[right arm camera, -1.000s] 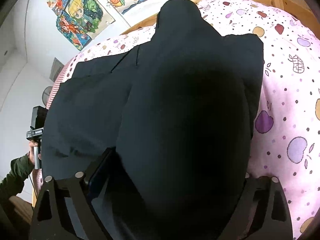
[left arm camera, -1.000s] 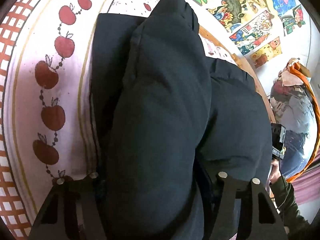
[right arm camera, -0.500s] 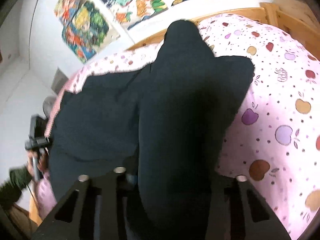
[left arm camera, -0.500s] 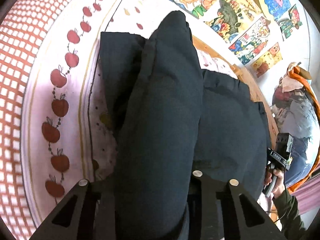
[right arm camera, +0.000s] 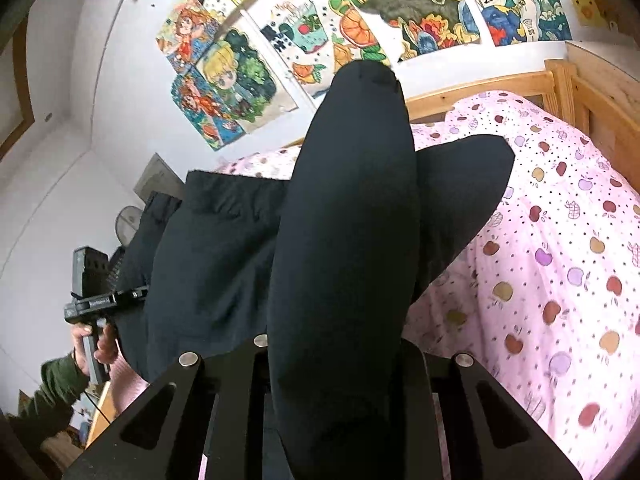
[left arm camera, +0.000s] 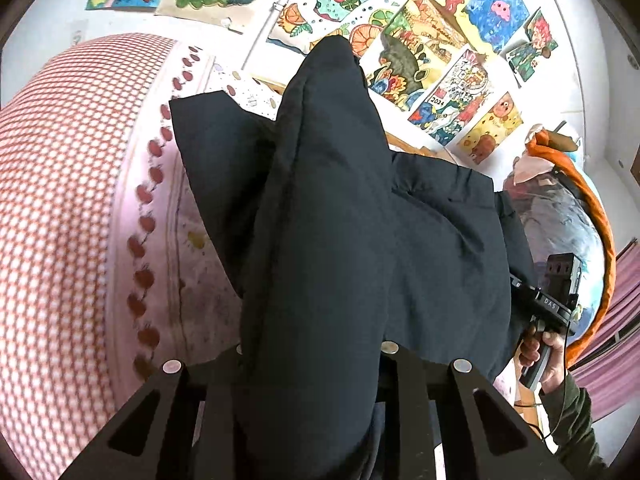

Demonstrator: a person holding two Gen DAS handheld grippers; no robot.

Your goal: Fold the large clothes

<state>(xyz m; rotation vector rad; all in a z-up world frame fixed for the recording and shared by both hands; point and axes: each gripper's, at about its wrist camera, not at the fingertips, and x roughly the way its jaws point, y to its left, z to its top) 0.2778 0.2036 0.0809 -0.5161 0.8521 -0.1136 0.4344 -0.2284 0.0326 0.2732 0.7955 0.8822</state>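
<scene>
Left wrist view: the dark garment (left arm camera: 320, 240) runs lengthwise from the clamped, still-tightening left gripper (left arm camera: 312, 356) toward the far wall (right gripper (right arm camera: 336, 344) likewise), trailing over the pink bedspread (right arm camera: 560, 260).

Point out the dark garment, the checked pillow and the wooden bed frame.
dark garment (left arm camera: 320, 240): left wrist view, on the raised fold running up its middle.
checked pillow (left arm camera: 52, 184): left wrist view, on its red-and-white top.
wooden bed frame (right arm camera: 480, 94): right wrist view, on the headboard rail.
</scene>
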